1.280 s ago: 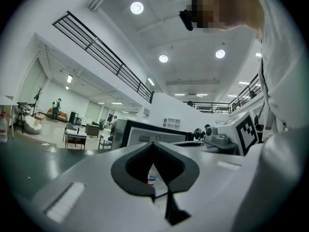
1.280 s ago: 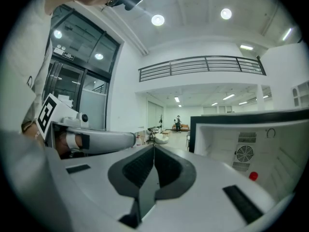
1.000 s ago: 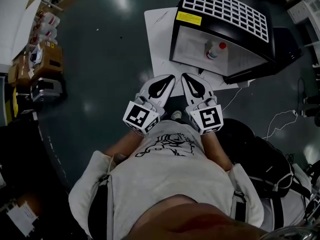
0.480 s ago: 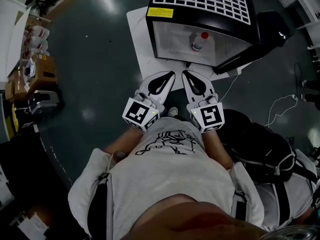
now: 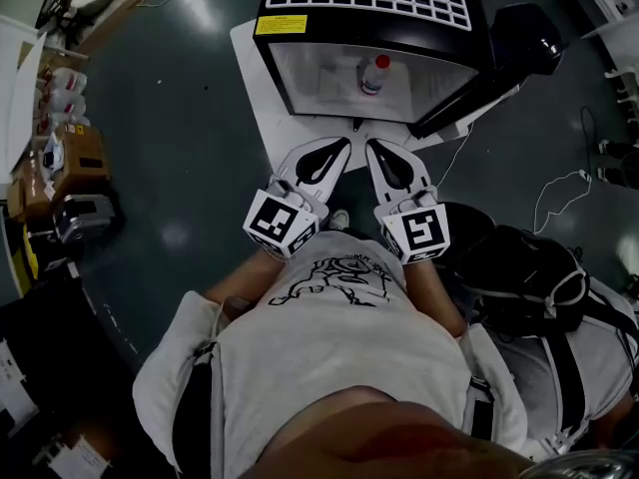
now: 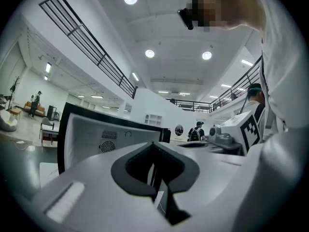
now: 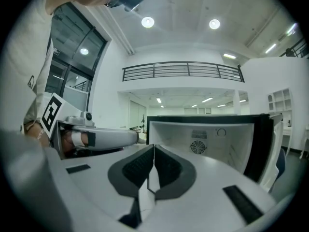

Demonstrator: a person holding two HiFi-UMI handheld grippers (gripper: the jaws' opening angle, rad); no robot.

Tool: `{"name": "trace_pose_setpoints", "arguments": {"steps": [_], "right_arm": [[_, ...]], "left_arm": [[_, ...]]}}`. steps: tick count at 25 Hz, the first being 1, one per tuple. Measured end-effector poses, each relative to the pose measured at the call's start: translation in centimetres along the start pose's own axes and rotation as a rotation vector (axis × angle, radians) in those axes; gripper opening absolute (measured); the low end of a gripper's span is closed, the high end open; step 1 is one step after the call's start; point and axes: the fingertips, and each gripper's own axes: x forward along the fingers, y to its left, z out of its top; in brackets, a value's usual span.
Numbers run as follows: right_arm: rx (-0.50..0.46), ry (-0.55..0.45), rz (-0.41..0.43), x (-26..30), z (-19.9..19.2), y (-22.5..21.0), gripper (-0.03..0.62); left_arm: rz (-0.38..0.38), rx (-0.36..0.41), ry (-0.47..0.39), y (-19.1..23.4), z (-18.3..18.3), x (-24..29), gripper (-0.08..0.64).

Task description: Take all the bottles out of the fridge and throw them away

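Head view looks down on a small black fridge (image 5: 300,28) standing on a white mat (image 5: 255,88) on the dark floor (image 5: 190,168), its door (image 5: 469,93) swung open to the right. One white bottle (image 5: 371,75) with a red cap stands upright inside the pale interior, near the middle. The left gripper (image 5: 337,151) and right gripper (image 5: 373,152) sit side by side just in front of the opening, both pointing at it and apart from the bottle. A dark backpack (image 5: 519,272) lies on the floor to the right.

Left gripper view shows its jaws pressed together with nothing between them, the fridge (image 6: 91,137) ahead. Right gripper view shows the same: jaws closed and empty, facing the fridge (image 7: 212,134).
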Motion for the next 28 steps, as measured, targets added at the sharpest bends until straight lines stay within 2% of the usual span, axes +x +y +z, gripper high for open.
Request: {"name": "trace_pose_setpoints", "arguments": {"steps": [14, 28], "right_arm": [[0.029, -0.005, -0.066, -2.1, -1.3, -3.4, 0.011], [0.056, 0.004, -0.122, -1.5, -1.6, -2.7, 0.011]], "left_arm": [[-0.02, -0.011, 0.026, -1.6, -1.2, 2.3, 0.009], [-0.069, -0.007, 0.048, -0.5, -1.4, 2.2, 0.009]]}}
